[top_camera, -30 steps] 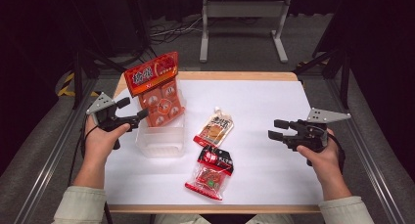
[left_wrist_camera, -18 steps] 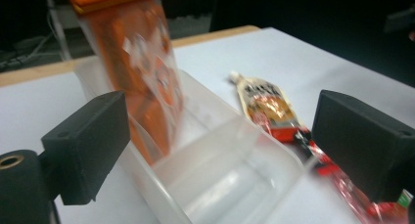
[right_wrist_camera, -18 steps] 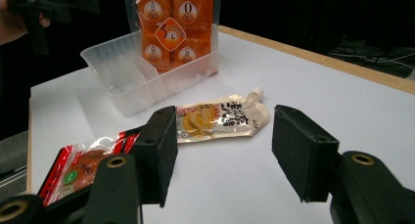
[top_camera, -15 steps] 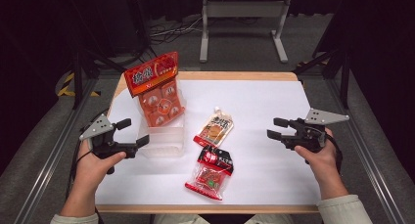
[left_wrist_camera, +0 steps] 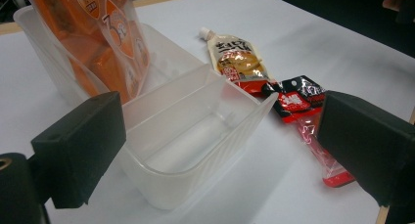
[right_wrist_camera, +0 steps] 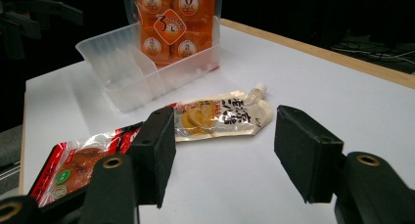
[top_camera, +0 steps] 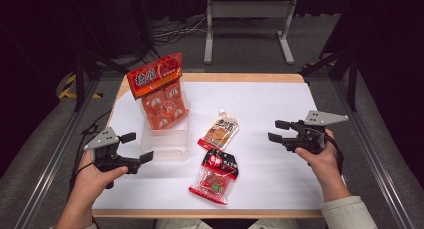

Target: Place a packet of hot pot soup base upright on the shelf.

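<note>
Your left tongs (top_camera: 136,148) have just been opening, empty beside the clear bin (top_camera: 165,144), since the orange pack (top_camera: 161,91) stands inside; your right tongs (top_camera: 276,131), opening too, hover empty near the spout pouch (top_camera: 219,131).

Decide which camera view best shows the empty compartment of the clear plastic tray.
The left gripper view: the empty compartment sits close, its floor and divider plain. The high view shows it small beside the orange packet. The right gripper view shows it far off at a low angle.
</note>
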